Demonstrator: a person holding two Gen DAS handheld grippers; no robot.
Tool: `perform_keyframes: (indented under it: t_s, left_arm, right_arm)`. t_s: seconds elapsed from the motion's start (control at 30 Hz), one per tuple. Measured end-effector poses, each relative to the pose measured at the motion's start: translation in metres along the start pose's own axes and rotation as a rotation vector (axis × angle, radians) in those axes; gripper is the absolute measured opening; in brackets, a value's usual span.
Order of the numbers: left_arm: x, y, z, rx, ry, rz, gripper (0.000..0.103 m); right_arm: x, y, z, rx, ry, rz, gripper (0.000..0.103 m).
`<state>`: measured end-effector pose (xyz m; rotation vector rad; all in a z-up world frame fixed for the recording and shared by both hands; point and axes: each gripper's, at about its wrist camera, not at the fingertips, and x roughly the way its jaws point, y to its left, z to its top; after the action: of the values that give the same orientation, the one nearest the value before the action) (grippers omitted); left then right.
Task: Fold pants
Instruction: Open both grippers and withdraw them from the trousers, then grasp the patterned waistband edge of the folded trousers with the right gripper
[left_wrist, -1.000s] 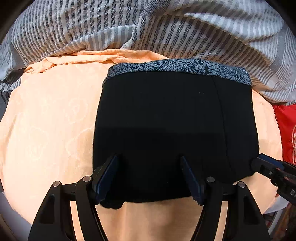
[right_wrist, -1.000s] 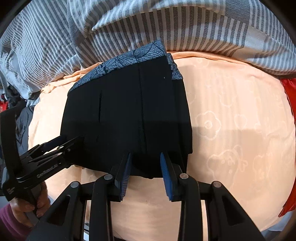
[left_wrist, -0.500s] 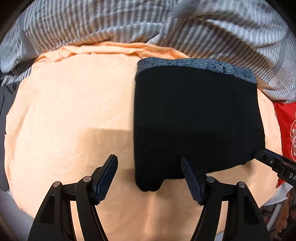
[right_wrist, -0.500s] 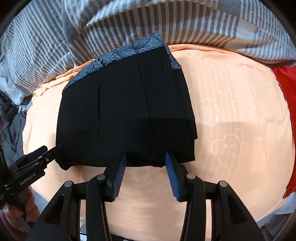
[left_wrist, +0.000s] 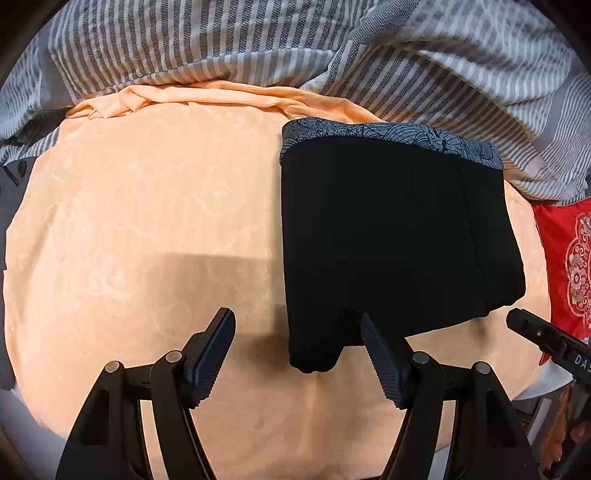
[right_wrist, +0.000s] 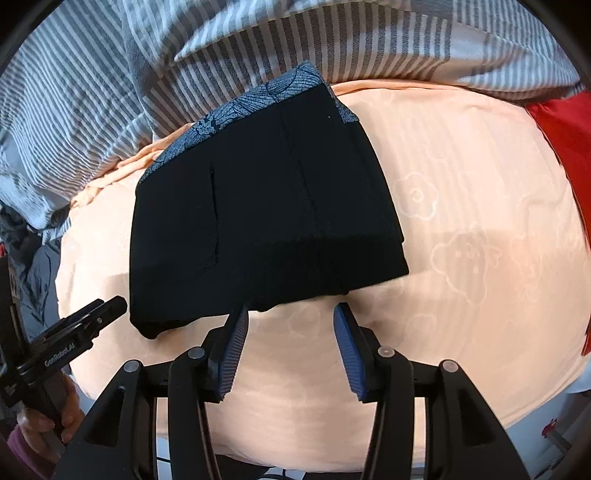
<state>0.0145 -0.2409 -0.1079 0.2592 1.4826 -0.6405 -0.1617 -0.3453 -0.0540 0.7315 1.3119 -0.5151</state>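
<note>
A grey striped duvet bunches along the far side of the bed's peach sheet. On that sheet the black pants lie folded, patterned waistband away from us. The left tool stands open beside their corner; the right tool, jaws just widened, holds nothing, clear of the hem.

Your folded pants sit flat on the sheet, waistband end toward the rumpled blanket bunched along the far side. Your left gripper hangs over the near-left corner of the pants, your right gripper just off their near edge, nothing between either pair of fingers. There's a cushion off to the right of the sheet.
</note>
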Motion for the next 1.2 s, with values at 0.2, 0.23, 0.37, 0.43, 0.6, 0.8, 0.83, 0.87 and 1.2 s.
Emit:
perform_keyframes:
  t_s: [0.2, 0.23, 0.37, 0.43, 0.6, 0.8, 0.83, 0.87, 1.2]
  left_arm:
    - [0.003, 0.002, -0.004, 0.001, 0.012, -0.025, 0.075]
    - [0.004, 0.002, -0.004, -0.003, 0.010, -0.035, 0.080]
    - [0.002, 0.004, -0.002, -0.026, -0.020, -0.094, 0.088]
    - [0.003, 0.004, 0.001, -0.043, -0.018, -0.097, 0.088]
    - [0.007, 0.010, 0.009, -0.098, -0.011, -0.088, 0.088]
    - [0.007, 0.016, 0.019, -0.163, -0.007, -0.063, 0.087]
    - [0.007, 0.016, 0.022, -0.170, -0.011, -0.056, 0.087]
    - [0.006, 0.015, 0.026, -0.178, -0.019, -0.050, 0.087]
    - [0.036, 0.002, 0.060, -0.223, -0.010, 0.019, 0.087]
  right_arm:
    - [-0.003, 0.011, -0.005, 0.002, -0.004, 0.023, 0.061]
    - [-0.005, 0.014, -0.006, -0.008, -0.008, 0.020, 0.062]
    - [-0.009, 0.021, -0.007, -0.030, -0.025, 0.018, 0.069]
    - [-0.010, 0.020, -0.006, -0.032, -0.026, 0.025, 0.070]
    - [-0.012, 0.008, 0.004, -0.030, -0.021, 0.041, 0.072]
    - [-0.014, -0.013, 0.037, -0.034, -0.024, 0.065, 0.072]
    - [-0.016, -0.016, 0.044, -0.043, -0.031, 0.066, 0.072]
    - [-0.018, -0.020, 0.051, -0.054, -0.037, 0.060, 0.072]
    - [0.009, -0.058, 0.147, 0.032, -0.059, 0.250, 0.066]
